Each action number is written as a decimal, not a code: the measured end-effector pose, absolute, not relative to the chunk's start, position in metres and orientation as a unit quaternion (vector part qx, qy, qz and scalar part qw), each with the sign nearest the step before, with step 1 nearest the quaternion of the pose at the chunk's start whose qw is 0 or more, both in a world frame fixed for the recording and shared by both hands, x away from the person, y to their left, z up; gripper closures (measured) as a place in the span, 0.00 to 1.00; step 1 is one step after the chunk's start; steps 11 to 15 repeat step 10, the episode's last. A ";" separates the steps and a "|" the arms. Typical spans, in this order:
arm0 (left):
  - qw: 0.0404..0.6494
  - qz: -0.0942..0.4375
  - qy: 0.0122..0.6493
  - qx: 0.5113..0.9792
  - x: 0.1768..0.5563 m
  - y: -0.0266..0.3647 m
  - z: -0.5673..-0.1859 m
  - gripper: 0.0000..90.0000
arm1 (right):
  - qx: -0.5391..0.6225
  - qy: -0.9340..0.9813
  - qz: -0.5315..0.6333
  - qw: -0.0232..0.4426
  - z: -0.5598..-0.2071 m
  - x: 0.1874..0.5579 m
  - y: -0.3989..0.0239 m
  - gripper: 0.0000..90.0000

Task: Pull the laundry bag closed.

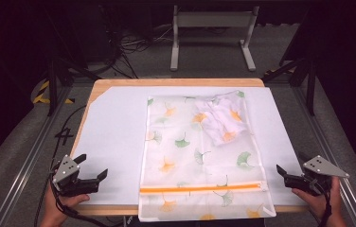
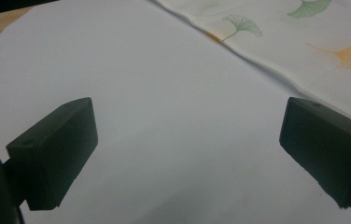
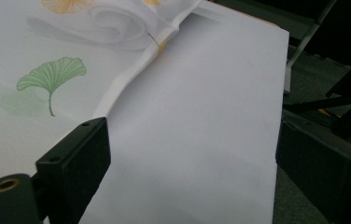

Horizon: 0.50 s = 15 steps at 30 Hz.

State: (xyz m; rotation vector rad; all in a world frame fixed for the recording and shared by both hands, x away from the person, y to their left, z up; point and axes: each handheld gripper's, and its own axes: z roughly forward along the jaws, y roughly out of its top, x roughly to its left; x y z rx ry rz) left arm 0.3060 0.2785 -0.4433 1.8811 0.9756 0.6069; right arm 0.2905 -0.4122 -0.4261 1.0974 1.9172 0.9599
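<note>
High view, lower left of frame: left gripper (image 1: 94,169), held by a hand partly cut off by the bottom edge, jaws wide apart, empty, over the white sheet (image 1: 114,132) covering the table (image 1: 176,82). In the left gripper view both jaws stand well apart above bare sheet; bag edge shows at upper right.

Center: mesh bag (image 1: 190,156), translucent white w/ green and orange ginkgo leaves, lying flat; its near end hangs past the table edge and is cut off. Orange zipper (image 1: 204,188) runs across near the bottom. Crumpled white cloth (image 1: 223,120) inside bag, upper right, details hard to make out.

Lower right: right gripper (image 1: 284,172), jaws open, empty, just beside the sheet's right edge.
</note>
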 end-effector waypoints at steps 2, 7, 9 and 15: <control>0.452 0.245 0.394 0.762 0.306 0.278 -0.443 0.06 | 0.426 0.743 0.371 0.358 -0.426 0.291 -0.412 0.12; 0.450 0.243 0.393 0.764 0.307 0.276 -0.441 0.06 | 0.427 0.743 0.372 0.356 -0.426 0.291 -0.412 0.12; 0.447 0.243 0.393 0.766 0.308 0.275 -0.441 0.06 | 0.427 0.743 0.372 0.356 -0.427 0.291 -0.412 0.12; 0.447 0.243 0.393 0.766 0.308 0.275 -0.441 0.06 | 0.428 0.743 0.371 0.356 -0.427 0.291 -0.412 0.12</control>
